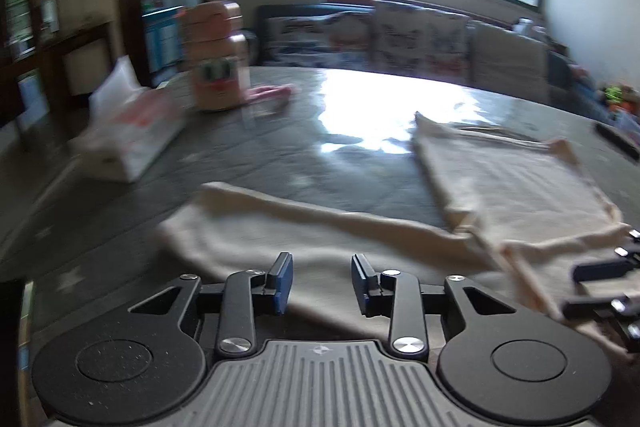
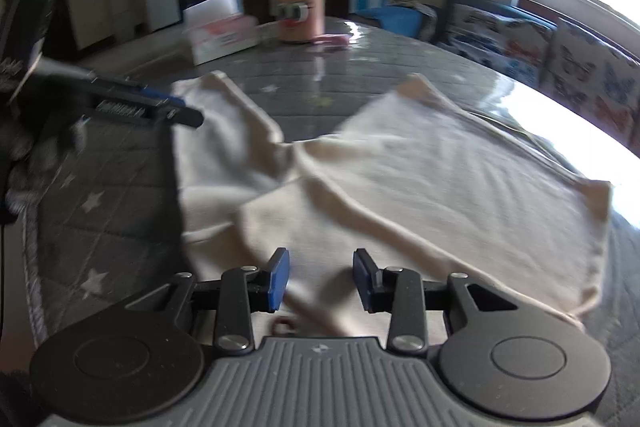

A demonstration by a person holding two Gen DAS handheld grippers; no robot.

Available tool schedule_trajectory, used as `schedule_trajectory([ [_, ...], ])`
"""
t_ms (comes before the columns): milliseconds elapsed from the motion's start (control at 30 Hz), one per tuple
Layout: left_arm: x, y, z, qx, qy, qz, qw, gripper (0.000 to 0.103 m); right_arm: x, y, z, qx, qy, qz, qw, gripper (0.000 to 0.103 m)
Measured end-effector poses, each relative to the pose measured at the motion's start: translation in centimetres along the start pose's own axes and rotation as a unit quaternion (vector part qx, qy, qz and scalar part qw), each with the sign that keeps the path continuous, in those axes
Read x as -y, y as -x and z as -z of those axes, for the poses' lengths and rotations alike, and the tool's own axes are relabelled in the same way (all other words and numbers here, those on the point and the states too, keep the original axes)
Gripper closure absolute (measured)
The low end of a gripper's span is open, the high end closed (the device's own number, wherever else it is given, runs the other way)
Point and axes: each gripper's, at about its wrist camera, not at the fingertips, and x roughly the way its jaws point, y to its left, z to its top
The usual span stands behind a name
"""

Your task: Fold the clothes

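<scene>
Both hand-held grippers, left (image 1: 322, 281) and right (image 2: 321, 279), hover parted and empty just above the near edge of the cream trousers (image 2: 400, 179), which lie spread legs-forward on the grey worktop (image 2: 120, 167), seemingly poised to pinch the waistband for a fold.

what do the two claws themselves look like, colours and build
Both match. The left claw and right claw each have black linkage arms with silver rivets, two blue finger pads, round black discs either side, and a ribbed grey body. No cables or sleeves show.
</scene>
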Motion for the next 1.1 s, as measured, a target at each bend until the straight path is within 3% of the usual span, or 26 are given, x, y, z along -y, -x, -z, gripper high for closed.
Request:
schedule_trajectory([
  [167, -2.7, 0.1, -0.2, 0.003, 0.036, -0.041, 0.9985, 0.061, -1.0, 0.0, -0.9, 0.009, 0.019, -0.013, 1.0, 0.068],
  [400, -5.0, -0.5, -0.4, 0.003, 0.07, -0.074, 0.9948, 0.057, 0.7, -1.8, -1.7, 0.008, -0.027, -0.021, 0.999, 0.067],
  [667, -6.3, -2.2, -1.3, -0.01, 0.118, -0.08, 0.9897, 0.06, 0.9, -0.6, -1.6, 0.014, -0.027, -0.017, 0.999, 0.067],
  [767, -6.4, -2.6, -1.4, -0.012, 0.123, -0.084, 0.9888, 0.073, 1.1, 0.1, -1.5, 0.02, -0.031, -0.012, 0.999, 0.067],
  [800, -6.4, -2.6, -1.6, -0.01, 0.123, -0.084, 0.9888, 0.084, 1.2, 0.3, -1.4, 0.022, -0.032, -0.011, 0.999, 0.067],
  [867, -6.4, -2.6, -1.8, -0.004, 0.122, -0.085, 0.9889, 0.095, 1.4, 0.8, -1.3, 0.026, -0.036, -0.008, 0.999, 0.067],
  [967, -6.4, -2.6, -2.1, 0.004, 0.121, -0.086, 0.9889, 0.099, 1.7, 1.5, -0.9, 0.028, -0.042, -0.003, 0.999, 0.067],
  [1100, -4.4, -0.2, -3.7, 0.046, 0.1, -0.058, 0.9923, 0.099, 2.5, 2.8, 0.0, 0.031, -0.056, 0.007, 0.998, 0.067],
])
